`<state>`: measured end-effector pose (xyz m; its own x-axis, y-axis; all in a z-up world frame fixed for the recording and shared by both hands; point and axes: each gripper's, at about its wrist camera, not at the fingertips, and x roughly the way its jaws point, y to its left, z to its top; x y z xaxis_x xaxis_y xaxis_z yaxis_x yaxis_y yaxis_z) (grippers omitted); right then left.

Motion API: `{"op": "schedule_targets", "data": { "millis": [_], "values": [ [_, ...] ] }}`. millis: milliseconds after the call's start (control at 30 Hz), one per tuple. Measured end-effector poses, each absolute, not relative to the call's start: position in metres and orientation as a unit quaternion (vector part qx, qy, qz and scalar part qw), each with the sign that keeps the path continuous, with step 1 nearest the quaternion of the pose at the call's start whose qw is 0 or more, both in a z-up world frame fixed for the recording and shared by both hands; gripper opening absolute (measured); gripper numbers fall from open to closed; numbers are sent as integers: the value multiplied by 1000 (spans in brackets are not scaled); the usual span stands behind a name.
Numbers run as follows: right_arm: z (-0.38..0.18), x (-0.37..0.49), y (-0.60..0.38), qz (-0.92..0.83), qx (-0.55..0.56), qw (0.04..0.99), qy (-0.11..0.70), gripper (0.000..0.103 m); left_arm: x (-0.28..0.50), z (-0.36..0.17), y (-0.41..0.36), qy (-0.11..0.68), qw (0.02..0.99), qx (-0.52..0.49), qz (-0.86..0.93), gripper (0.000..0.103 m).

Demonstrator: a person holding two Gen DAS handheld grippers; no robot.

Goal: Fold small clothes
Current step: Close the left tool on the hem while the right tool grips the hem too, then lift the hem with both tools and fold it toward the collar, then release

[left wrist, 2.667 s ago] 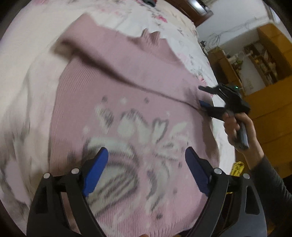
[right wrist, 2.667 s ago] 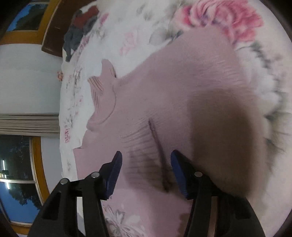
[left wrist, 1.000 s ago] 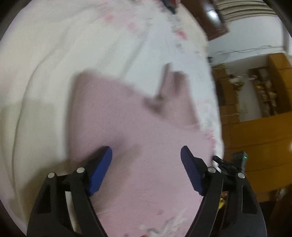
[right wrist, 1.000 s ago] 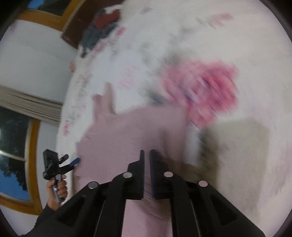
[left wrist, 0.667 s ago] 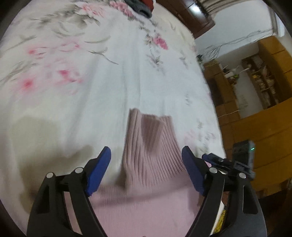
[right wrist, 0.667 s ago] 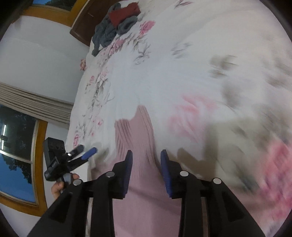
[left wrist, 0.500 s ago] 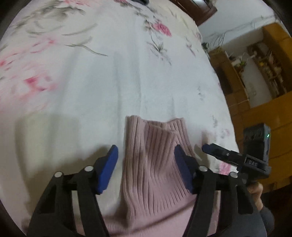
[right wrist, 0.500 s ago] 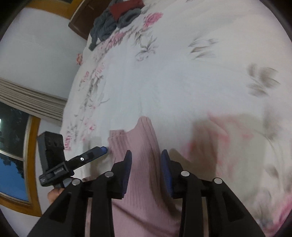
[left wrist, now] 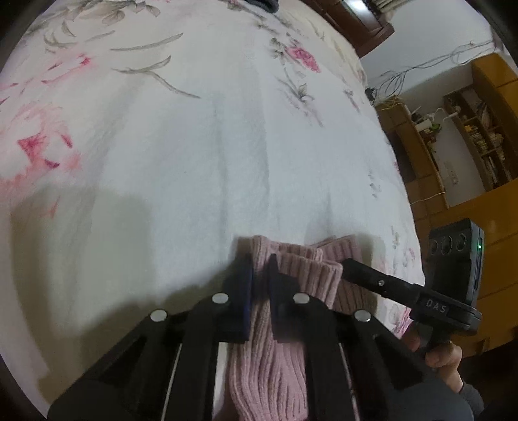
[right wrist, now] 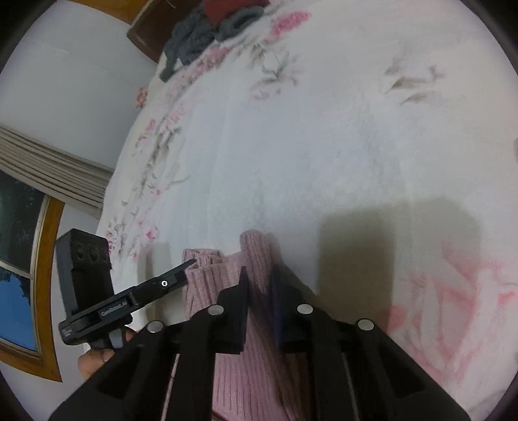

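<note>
On a bed spread with a white floral bedspread (left wrist: 200, 155), a person works a pink ribbed sweater (left wrist: 268, 362) with two handheld grippers, both closed narrowly on the knit at its collar end. The left gripper (left wrist: 260, 275) has its fingers pinched on one edge of the ribbed collar, fabric bunched between them; the right gripper (right wrist: 259, 285) clamps the neighbouring edge of the same collar, so the two tools sit just beside each other on the sweater. Seen from the left camera, the right gripper's black body (left wrist: 437, 304) carries the letters "DAS" in pale print, the rest of the word hidden; a small green light glows on the camera block above it, and a hand (left wrist: 437, 356) grips its handle. From the right camera, the left gripper's body (right wrist: 113, 304) bears a pale label too blurred to read. The sweater lies at the near edge of the bedspread, its collar pointing away from the person. Far beyond the sweater, at the bedspread's opposite end, sits a heap of grey and red clothes (right wrist: 207, 29). Off to the sweater's right stand yellow wooden shelves (left wrist: 479, 129) holding books and small items too small to tell apart.
</note>
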<state>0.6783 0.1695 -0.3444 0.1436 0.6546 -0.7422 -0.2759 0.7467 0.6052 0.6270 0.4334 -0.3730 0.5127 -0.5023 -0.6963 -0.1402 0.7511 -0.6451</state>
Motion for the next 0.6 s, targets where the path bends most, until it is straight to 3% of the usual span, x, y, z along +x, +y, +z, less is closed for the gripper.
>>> {"op": "schedule_targets", "data": {
  "millis": [200, 400, 600],
  "values": [
    [-287, 643, 139, 352, 175, 754, 526, 11, 578, -302, 439, 412, 827, -345, -166, 5],
    [-233, 552, 121, 402, 130, 765, 487, 11, 485, -243, 415, 400, 844, -286, -215, 5],
    [-251, 458, 113, 401, 65, 763, 503, 12, 397, -270, 392, 460, 834, -228, -203, 6]
  ]
}}
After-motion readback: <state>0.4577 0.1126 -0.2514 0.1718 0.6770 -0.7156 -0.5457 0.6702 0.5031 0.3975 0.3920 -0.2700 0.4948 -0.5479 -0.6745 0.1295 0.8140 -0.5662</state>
